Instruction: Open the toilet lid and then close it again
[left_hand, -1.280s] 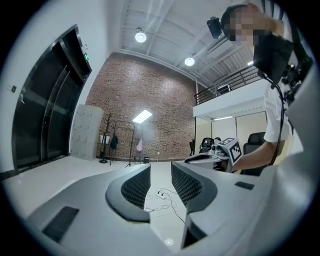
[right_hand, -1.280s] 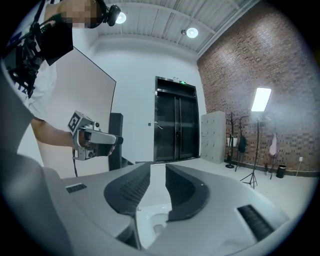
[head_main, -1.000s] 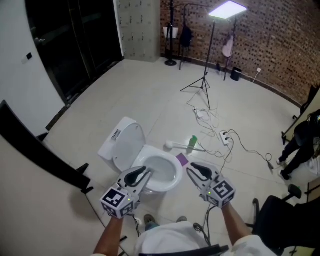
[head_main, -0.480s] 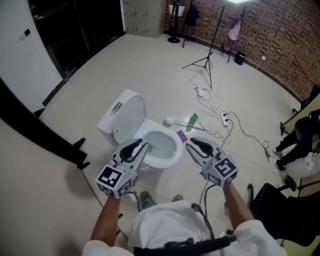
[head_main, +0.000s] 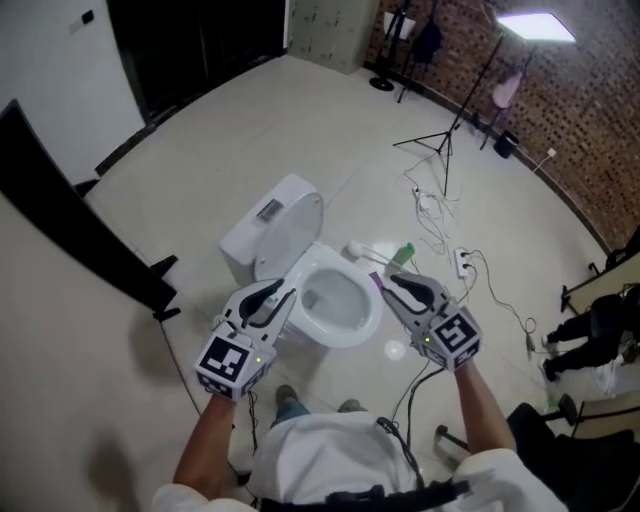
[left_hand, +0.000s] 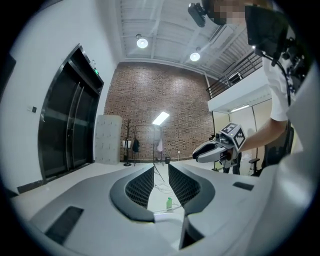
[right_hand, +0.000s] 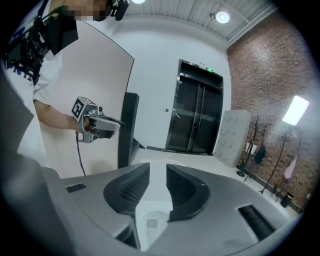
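Head view, looking steeply down at a pale tiled floor.

At far left, a long black slanted panel (head_main: 70, 235) crosses the frame. Next comes my left gripper (head_main: 283, 292), grey with black ribbed jaws and a marker cube. Its jaws stand a narrow gap apart and hold nothing. Through the gap I see only floor and a small green plastic bottle (left_hand: 169, 202) well beyond. The tip sits just beside the left rim of the white ceramic toilet bowl (head_main: 345, 335).

The white oval toilet lid (head_main: 292, 222) stands raised behind the bowl, leaning back against the tank, and the bowl is open to view.

To the right of the bowl, my right gripper (head_main: 390, 282) mirrors the left one. Its jaws are also slightly parted and empty, with the bowl showing below the gap. Further right, a white power strip with trailing cables (head_main: 463, 262) lies on the floor.

Over the past second my head and both hands have shifted sideways together. The toilet, which sat left of centre, now lies mid-frame, and the grippers still flank the front of the bowl. The lid has not moved, and neither gripper has taken hold of anything.

I judge the opening half done and the closing not yet begun. Both tips are well short of the raised lid, so one gripper must reach back to its top edge.
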